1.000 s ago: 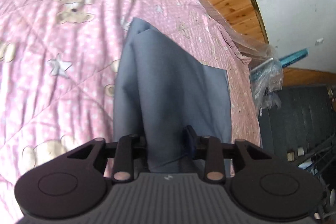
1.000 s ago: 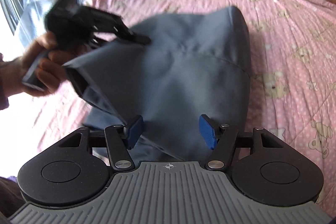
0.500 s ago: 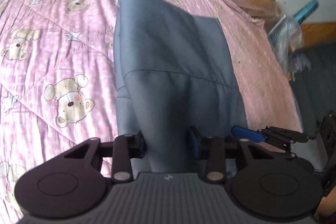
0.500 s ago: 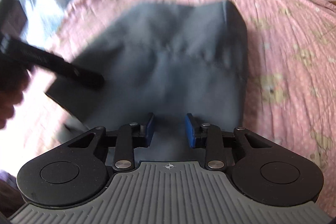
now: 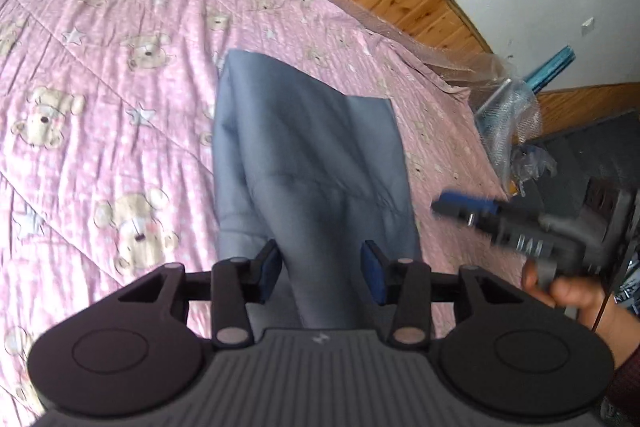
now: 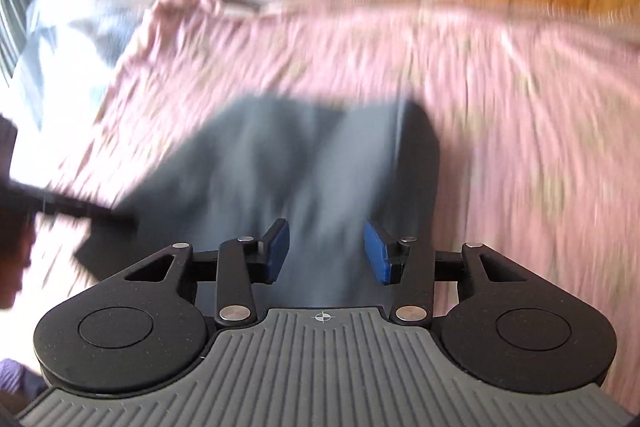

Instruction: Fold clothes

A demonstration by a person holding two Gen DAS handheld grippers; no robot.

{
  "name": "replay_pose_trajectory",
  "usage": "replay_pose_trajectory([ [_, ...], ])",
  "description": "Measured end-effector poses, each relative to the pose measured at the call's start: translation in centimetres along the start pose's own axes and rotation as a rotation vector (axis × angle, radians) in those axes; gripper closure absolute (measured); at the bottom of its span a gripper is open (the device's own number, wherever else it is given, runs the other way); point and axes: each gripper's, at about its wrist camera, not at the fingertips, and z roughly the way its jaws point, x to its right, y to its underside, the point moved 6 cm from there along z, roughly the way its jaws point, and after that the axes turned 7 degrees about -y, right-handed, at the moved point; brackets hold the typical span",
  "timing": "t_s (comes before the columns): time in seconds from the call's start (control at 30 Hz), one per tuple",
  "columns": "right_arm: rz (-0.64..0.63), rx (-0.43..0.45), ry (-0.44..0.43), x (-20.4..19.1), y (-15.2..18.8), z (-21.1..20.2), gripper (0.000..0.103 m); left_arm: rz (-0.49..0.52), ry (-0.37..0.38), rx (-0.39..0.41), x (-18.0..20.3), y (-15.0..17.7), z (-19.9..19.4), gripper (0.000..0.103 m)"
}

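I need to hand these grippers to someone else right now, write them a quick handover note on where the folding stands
Left gripper: open, holding nothing, grey cloth between its fingers.
Right gripper: open, holding nothing, just over the near end of the cloth; its view is motion-blurred.
Grey garment: lying on the pink bear-print quilt, doubled into a long narrow strip, a bit rumpled at the near end.
Done: at least one lengthwise fold is in.
Left: probably regrip the near end, fold the strip across itself, and smooth it.
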Motion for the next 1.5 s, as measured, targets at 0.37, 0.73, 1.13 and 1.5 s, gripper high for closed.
replay_pose_trajectory([
  [0.37, -0.054, -0.149, 0.067, 5.6, -0.1, 11.8, 0.085, -0.044, -0.017, -0.012, -1.3, 0.6, 3.8, 0.069],
  [0.73, -0.021, -0.108, 0.043, 3.3, 0.0, 11.2, 0.077, -0.119, -0.052, -0.017, -1.4, 2.7, 3.2, 0.079],
  [1.13, 0.188, 0.098, -0.036, 0.7, 5.5, -2.8, 0.074, -0.087, -0.011, 0.006, -0.7, 3.8, -1.5, 0.086],
  [1.5, 0.299, -0.014, 0.002, 2.6, 12.1, -1.5, 0.090, -0.054, -0.018, -0.131, -1.2, 6.5, 1.7, 0.096],
])
